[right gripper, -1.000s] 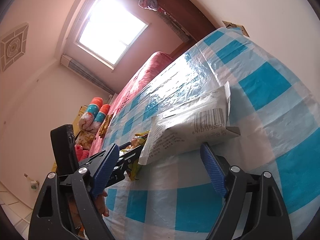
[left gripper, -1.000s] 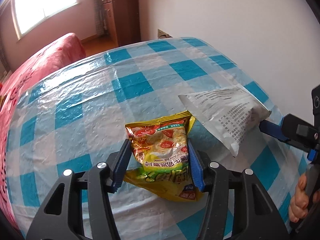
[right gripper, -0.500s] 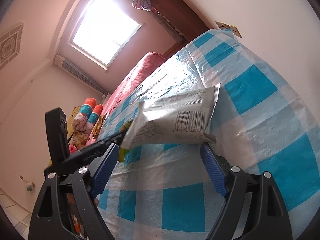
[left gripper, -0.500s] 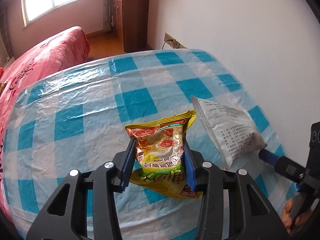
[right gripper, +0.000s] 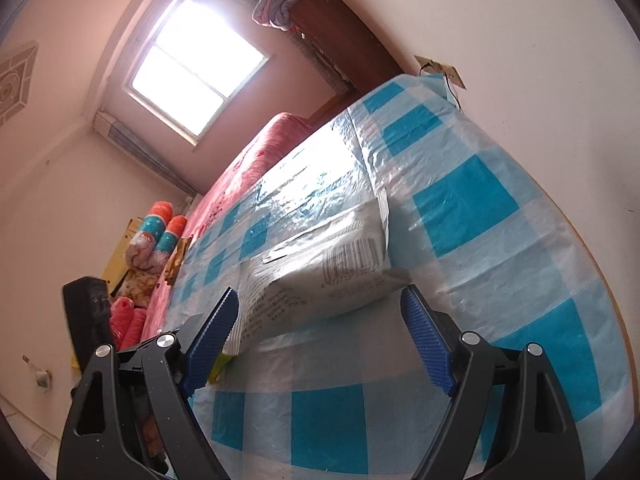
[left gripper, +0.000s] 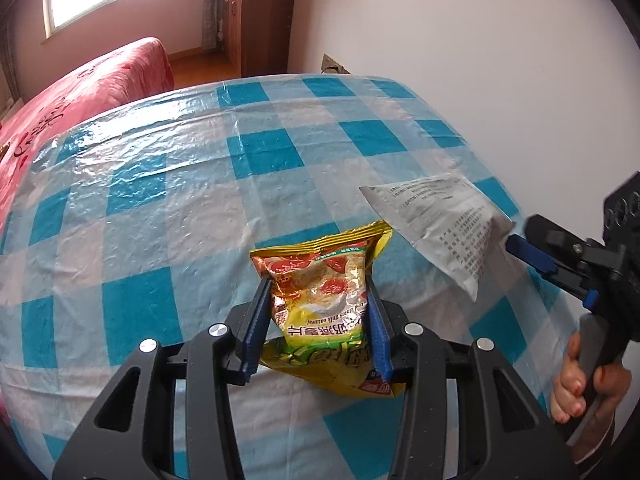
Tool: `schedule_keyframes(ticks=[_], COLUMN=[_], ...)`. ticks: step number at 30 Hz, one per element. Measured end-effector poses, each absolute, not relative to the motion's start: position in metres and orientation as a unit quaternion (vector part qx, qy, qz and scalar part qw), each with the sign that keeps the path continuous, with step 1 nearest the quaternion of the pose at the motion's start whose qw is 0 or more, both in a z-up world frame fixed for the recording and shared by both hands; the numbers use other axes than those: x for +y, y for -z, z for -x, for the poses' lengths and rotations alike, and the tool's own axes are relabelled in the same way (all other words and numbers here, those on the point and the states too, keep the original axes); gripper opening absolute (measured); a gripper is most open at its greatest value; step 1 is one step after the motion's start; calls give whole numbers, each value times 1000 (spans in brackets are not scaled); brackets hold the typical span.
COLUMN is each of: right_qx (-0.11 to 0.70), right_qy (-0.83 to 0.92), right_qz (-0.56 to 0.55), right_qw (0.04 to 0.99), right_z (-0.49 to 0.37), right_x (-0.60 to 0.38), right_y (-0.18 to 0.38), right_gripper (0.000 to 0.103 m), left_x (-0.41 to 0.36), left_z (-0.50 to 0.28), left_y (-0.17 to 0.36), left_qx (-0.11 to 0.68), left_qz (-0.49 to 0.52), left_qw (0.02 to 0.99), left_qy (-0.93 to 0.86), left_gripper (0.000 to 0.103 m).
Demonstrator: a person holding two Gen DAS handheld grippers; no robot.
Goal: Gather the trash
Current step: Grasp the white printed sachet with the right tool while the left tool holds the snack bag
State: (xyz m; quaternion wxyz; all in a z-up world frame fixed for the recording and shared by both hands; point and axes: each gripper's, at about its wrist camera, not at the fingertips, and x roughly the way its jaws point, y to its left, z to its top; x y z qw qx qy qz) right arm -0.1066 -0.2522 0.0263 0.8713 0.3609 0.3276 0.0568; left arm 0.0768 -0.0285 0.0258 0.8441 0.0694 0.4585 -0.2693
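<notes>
A yellow and red snack packet is pinched between the blue pads of my left gripper, which is shut on it just above the blue-checked tablecloth. A silver-white printed packet lies to its right; in the right wrist view this silver-white packet sits between the wide-open fingers of my right gripper. The right gripper also shows at the right edge of the left wrist view, its blue finger touching the silver packet's corner.
The table stands against a white wall on the right. A red-covered bed lies beyond the table's far left edge, with rolled toys and cushions on it. A brown wardrobe and a window stand at the back.
My left gripper has closed on the yellow packet and lifted it slightly. The silver packet has shifted and now lies lower between the right gripper's open fingers.
</notes>
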Motion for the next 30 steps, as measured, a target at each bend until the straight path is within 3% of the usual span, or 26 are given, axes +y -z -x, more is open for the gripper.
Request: schedule_keyframes(ticks=[10, 19, 30], right_qx=[334, 330, 333], right_qy=[-67, -69, -45], right_qz=[-354, -350, -344], right_qw=[871, 874, 877], right_z=[100, 97, 95], right_x=[-242, -244, -253], right_y=[-24, -25, -23], right_gripper=[83, 83, 83], left_x=[-23, -93, -109], left_z=[-98, -138, -64], left_y=[-55, -28, -26], left_qx=[429, 453, 460], left_qz=[-76, -172, -200], left_qw=[860, 837, 805], left_qy=[264, 254, 315], left_gripper=[45, 46, 46])
